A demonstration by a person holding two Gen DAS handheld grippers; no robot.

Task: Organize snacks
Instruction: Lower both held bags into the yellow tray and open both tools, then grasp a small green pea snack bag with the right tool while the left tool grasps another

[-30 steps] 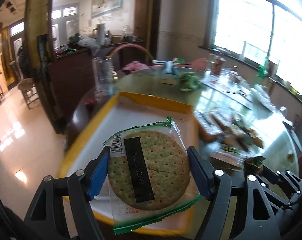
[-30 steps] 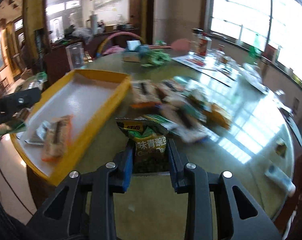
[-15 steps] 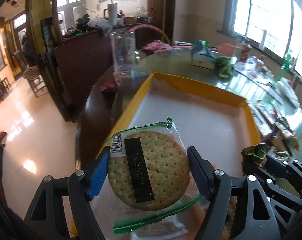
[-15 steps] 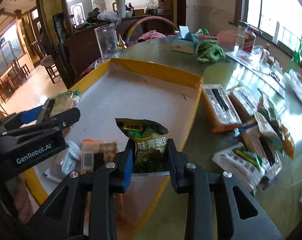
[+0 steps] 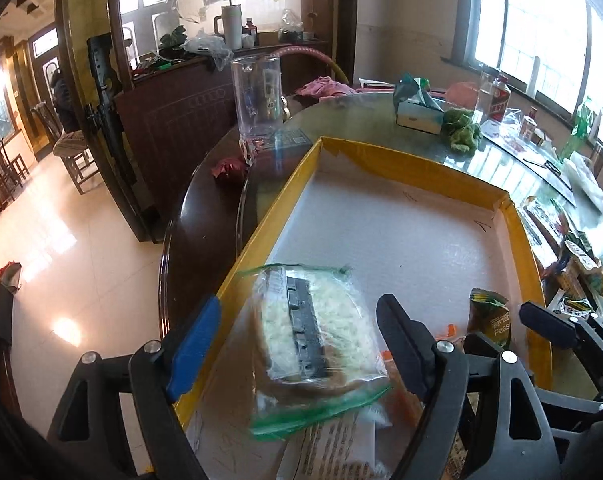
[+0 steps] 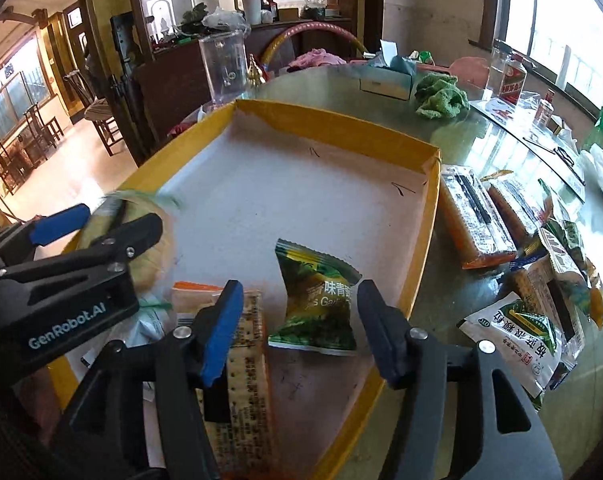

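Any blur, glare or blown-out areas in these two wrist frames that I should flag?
Left wrist view: the cracker packet is motion-smeared, the windows at right are blown out, and the floor shows glare. Right wrist view: the pea packet is sharp, the glass tabletop reflects window light, and fisheye bending curves the yellow tray.

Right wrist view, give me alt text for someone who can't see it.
The right gripper is opening its fingers around a green pea packet, which sits free between them in a yellow tray. The left gripper is at the left over a blurred cracker pack, and more snacks lie on the glass table to the right.
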